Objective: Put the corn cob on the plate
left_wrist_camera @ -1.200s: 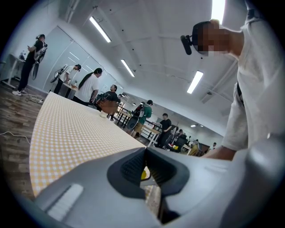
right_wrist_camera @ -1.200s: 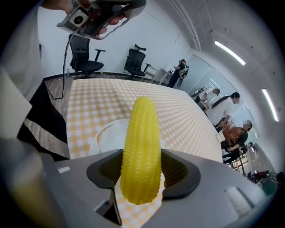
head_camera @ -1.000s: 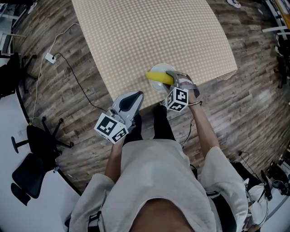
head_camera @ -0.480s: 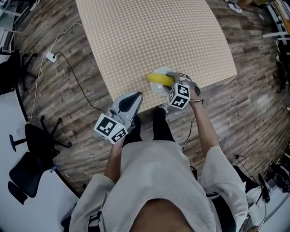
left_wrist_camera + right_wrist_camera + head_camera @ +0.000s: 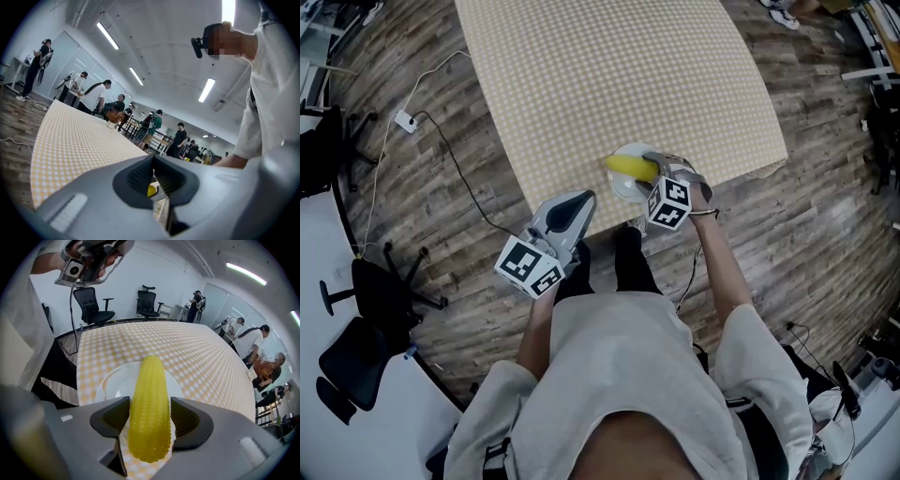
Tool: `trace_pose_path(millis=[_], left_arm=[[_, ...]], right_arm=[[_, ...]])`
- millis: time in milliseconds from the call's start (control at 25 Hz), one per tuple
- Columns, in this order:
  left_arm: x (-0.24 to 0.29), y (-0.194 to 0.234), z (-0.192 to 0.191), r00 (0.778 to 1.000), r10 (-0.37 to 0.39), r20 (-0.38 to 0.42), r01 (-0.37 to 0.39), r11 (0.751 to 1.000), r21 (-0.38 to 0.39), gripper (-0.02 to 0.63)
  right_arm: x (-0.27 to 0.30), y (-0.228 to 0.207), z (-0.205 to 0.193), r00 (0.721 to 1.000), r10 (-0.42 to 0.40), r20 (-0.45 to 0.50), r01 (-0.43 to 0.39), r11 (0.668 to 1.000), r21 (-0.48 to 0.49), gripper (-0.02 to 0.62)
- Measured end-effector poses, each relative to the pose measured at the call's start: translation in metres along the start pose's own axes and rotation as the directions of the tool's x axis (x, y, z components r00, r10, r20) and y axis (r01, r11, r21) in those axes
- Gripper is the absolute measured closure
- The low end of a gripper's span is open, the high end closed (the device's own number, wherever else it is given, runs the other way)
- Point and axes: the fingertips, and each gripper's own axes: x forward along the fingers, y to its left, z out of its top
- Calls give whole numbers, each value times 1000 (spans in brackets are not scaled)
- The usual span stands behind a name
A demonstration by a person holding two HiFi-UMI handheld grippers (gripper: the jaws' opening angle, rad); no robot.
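Note:
A yellow corn cob [image 5: 630,166] lies across a small white plate [image 5: 625,187] near the front edge of the checkered table [image 5: 609,66]. In the right gripper view the cob [image 5: 149,408] runs lengthwise between the pads over the plate [image 5: 110,380]. My right gripper [image 5: 649,161] [image 5: 150,417] points steeply down. Its jaws are opening, their pads flanking the cob without visibly squeezing it. My left gripper [image 5: 577,199] [image 5: 153,180] hovers off the table's near edge, shut and empty. A sliver of the cob [image 5: 152,191] shows past its tips.
The table's front edge runs just below the plate. On the wood floor to the left lie a cable with a white plug [image 5: 403,120] and a black office chair [image 5: 375,291]. Several people [image 5: 93,96] stand beyond the table's far end.
The right gripper's marker cube has tipped a little toward the table. The cob stays over the plate. The left gripper has not moved.

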Motion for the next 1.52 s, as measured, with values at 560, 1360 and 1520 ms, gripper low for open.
trace_pose_path(millis=[560, 1360, 1520], left_arm=[[-2, -14, 14, 999, -23, 30, 22, 999, 29, 598], [-50, -35, 79, 976, -205, 77, 188, 964, 186, 598], [-69, -30, 82, 962, -264, 65, 246, 947, 207, 598]], right_arm=[[-20, -4, 1, 998, -63, -14, 63, 997, 35, 295], [-83, 14, 56, 968, -251, 11, 240, 934, 265, 595], [-93, 18, 74, 942, -334, -15, 322, 892, 317, 595]])
